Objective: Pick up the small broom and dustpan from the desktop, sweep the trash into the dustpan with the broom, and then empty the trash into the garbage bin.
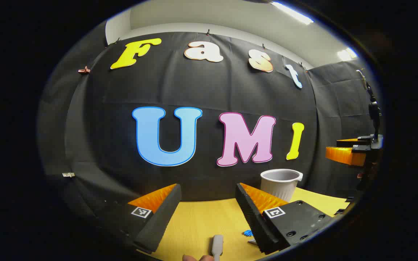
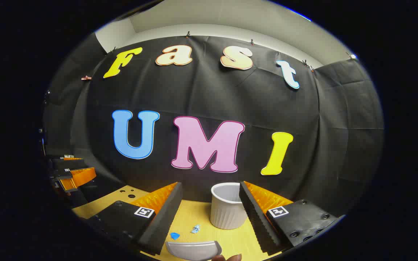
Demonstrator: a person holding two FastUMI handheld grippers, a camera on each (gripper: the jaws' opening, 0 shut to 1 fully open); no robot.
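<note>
In the left gripper view my left gripper is open above the yellow desktop. The rounded end of a pale grey handle lies between its fingers at the bottom edge, untouched; I cannot tell whether it is the broom's or the dustpan's. A blue scrap of trash lies beside the right finger. In the right gripper view my right gripper is open too. A grey curved piece that looks like the dustpan lies low between its fingers. A blue scrap and a pale scrap lie just beyond it. The white ribbed garbage bin stands upright ahead.
The garbage bin stands at the back right of the desktop near the black wall. The right gripper shows at the far right edge, and the left gripper at the far left. A fingertip pokes in at the bottom; another fingertip does likewise.
</note>
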